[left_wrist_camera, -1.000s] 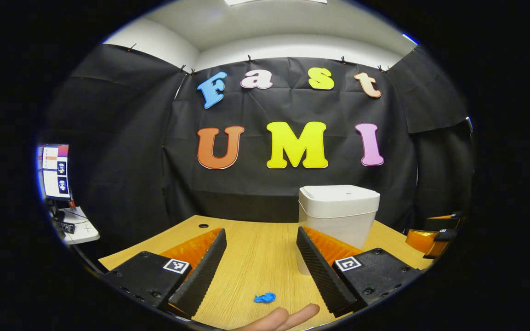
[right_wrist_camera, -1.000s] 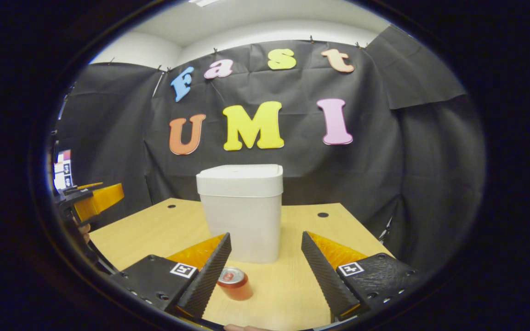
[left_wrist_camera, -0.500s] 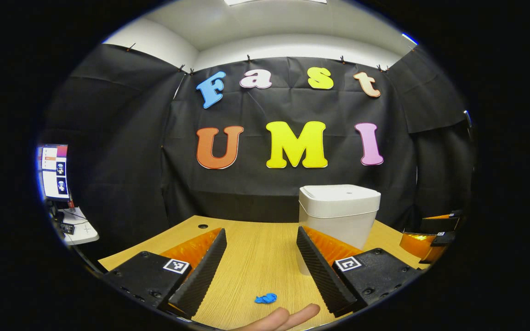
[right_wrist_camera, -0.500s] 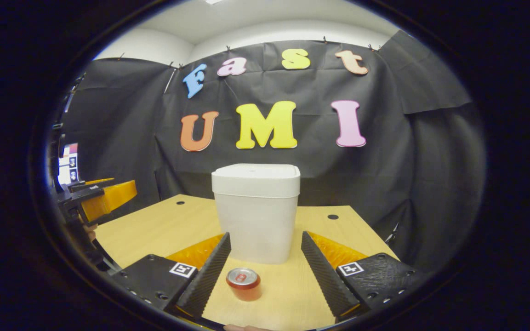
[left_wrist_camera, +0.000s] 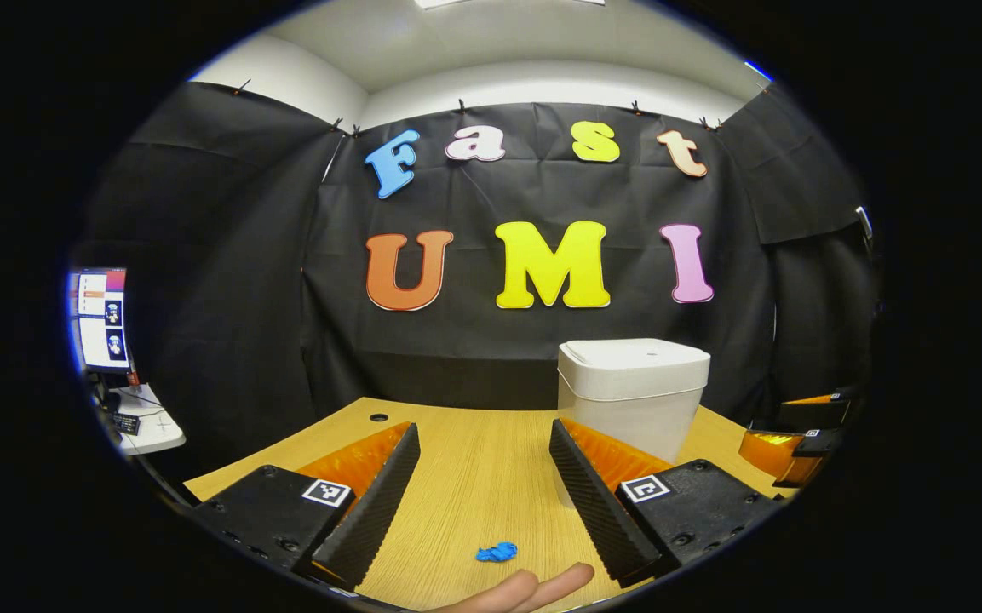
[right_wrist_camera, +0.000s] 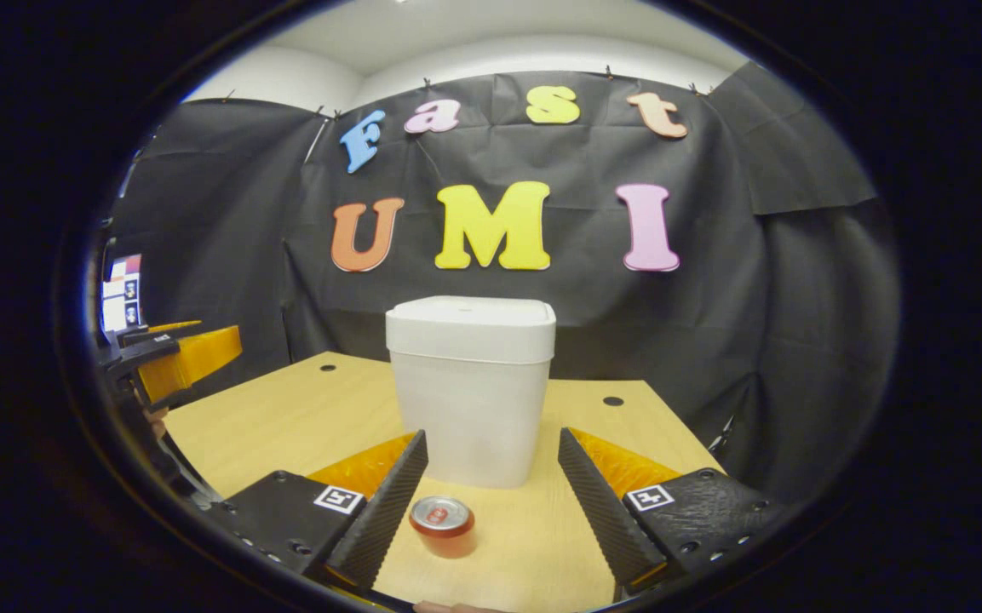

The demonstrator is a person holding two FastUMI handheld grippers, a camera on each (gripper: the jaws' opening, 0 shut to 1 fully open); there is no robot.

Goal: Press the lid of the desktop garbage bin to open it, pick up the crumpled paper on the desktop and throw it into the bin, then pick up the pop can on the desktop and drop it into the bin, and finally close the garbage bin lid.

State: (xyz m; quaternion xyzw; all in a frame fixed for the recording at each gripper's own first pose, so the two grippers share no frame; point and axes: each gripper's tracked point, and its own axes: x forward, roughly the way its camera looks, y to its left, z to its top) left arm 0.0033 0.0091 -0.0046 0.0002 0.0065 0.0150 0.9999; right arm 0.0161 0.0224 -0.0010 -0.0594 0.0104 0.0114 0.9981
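In the left gripper view, my left tool point(left_wrist_camera: 480, 485) stands wide open and holds nothing. One crumpled blue paper scrap point(left_wrist_camera: 496, 552) lies on the light wooden counter point(left_wrist_camera: 473, 443), between the fingers and close to me. One white plastic desktop bin point(left_wrist_camera: 632, 393) stands ahead on the right, lid down.

In the right gripper view, my right tool point(right_wrist_camera: 493, 489) is likewise spread wide and empty. One red pop can point(right_wrist_camera: 443, 524) stands upright near its left finger; the bin sits just beyond it. The step in hand, I judge, is pressing the lid: approach from above, press squarely on the lid's top and avoid tipping the can.
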